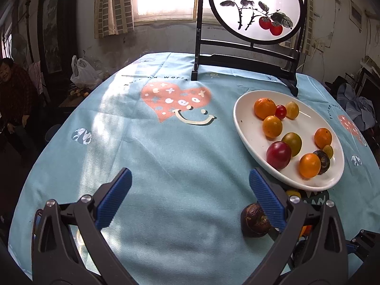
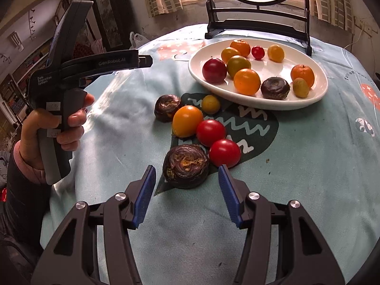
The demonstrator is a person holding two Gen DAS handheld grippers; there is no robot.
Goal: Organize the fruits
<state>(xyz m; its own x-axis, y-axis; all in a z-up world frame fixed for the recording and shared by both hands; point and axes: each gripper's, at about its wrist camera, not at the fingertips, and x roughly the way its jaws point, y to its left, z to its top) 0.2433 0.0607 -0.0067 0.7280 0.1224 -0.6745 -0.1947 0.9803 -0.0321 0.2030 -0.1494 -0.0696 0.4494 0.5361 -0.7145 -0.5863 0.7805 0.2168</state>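
Right wrist view: the right hand-held gripper (image 2: 187, 174) hangs partly open over the table (image 2: 308, 166), its blue fingertips either side of, and just short of, a dark brown water chestnut (image 2: 185, 166), gripping nothing. Beyond it, loose on the light blue cloth, lie two red tomatoes (image 2: 218, 140), a yellow-orange tomato (image 2: 187, 121), a small yellow-green fruit (image 2: 210, 104) and a second water chestnut (image 2: 167, 107), all near the front rim of the white oval plate (image 2: 201, 76). The plate already holds ten or so pieces: oranges, tomatoes of several colours and one more dark chestnut. At left, a hand (image 2: 47, 128) grips the handle of the other tool.

From the left wrist, the left hand-held gripper (image 1: 190, 182) stands at its widest and empty above bare cloth, its right finger just beside a chestnut and close to the plate's near rim; whether it touches either is hard to judge through the lens. A framed round painting of red fruit (image 1: 256, 9) stands at the table's far edge.
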